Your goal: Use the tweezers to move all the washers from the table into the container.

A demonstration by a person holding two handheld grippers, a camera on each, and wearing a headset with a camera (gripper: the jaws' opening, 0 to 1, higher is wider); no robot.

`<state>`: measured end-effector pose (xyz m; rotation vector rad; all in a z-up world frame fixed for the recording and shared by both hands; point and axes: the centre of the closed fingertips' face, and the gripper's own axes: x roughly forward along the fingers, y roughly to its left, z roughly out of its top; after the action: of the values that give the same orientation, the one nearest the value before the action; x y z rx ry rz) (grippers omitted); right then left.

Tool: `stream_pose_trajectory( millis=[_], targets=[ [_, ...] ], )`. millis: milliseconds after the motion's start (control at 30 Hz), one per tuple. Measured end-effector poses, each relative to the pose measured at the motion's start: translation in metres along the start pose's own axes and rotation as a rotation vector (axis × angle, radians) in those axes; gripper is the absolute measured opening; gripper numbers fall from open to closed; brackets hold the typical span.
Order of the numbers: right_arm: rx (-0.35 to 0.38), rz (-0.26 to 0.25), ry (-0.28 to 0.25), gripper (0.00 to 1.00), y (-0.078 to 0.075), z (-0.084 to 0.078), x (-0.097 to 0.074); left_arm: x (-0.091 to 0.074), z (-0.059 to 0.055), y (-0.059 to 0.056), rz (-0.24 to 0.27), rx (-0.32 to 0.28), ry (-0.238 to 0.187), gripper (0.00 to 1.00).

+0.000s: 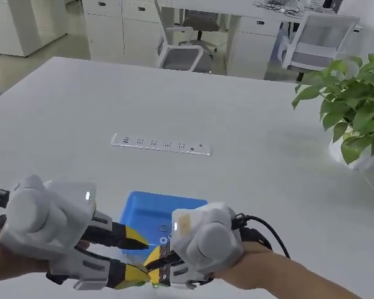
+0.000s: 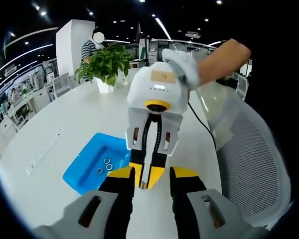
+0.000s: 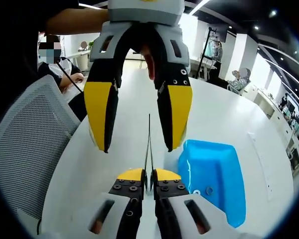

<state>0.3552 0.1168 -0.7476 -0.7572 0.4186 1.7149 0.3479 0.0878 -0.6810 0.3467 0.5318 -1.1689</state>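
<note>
A blue container sits on the white table near its front edge, with a few small washers lying in it. My right gripper is shut on thin metal tweezers that point straight out from its jaws. My left gripper faces it head-on, open, its yellow fingers on either side of the tweezers' tip without touching. In the left gripper view, the right gripper sits between my own open jaws, beside the container and washers. In the right gripper view the container lies to the right.
A white power strip lies mid-table beyond the container. A potted plant stands at the right edge. Office chairs and desks are behind the table; a mesh chair is close by the front edge.
</note>
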Motion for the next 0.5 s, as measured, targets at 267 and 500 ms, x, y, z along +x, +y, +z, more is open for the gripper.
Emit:
stream_pose_trajectory(
  millis=[267,500],
  targets=[
    [-0.006,0.009,-0.008,0.07,0.004,0.007,-0.012,-0.005,-0.007,0.003,0.059,-0.075,-0.018,0.59],
    [-0.030,0.012,-0.002,0.07,0.003,0.011,-0.025,-0.010,-0.015,0.006,0.109,-0.109,-0.043,0.77]
  ],
)
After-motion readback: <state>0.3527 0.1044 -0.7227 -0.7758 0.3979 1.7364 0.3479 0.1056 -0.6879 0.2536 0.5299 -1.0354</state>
